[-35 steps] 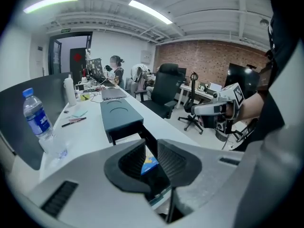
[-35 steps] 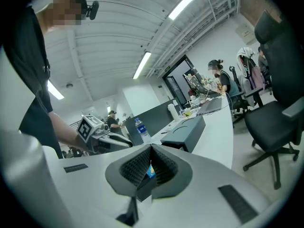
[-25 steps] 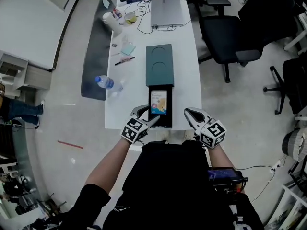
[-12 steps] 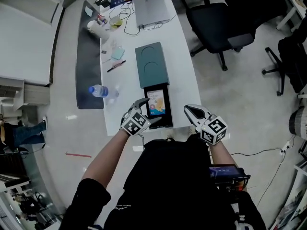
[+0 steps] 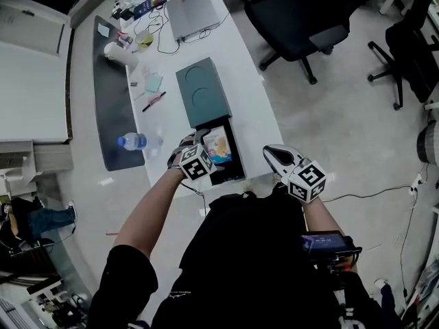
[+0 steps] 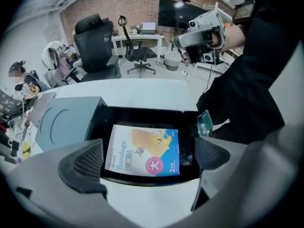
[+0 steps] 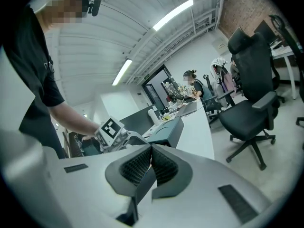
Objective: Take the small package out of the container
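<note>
The small package [image 6: 145, 150], a flat blue and orange bandage pack [image 5: 218, 147], lies in the open black container [image 6: 142, 112] at the near end of the white table [image 5: 254, 105]. The container's teal lid [image 5: 202, 92] lies just beyond it. My left gripper [image 5: 195, 147] hovers over the container's left side. Its jaws are opening wide on either side of the package [image 6: 149, 160] without touching it. My right gripper [image 5: 278, 157] hangs off the table's near right corner, shut with nothing in it [image 7: 151, 163].
A water bottle [image 5: 132, 141] stands on a dark mat [image 5: 113, 101] at the left. A pen [image 5: 154, 101], a note pad [image 5: 153, 83], a laptop [image 5: 192, 12] and cables lie farther along the table. A black office chair [image 5: 295, 26] stands to the right.
My left gripper has moved forward from the table's near edge to over the container, and its jaws have spread wider. The right gripper has stayed put. The package has not moved.
</note>
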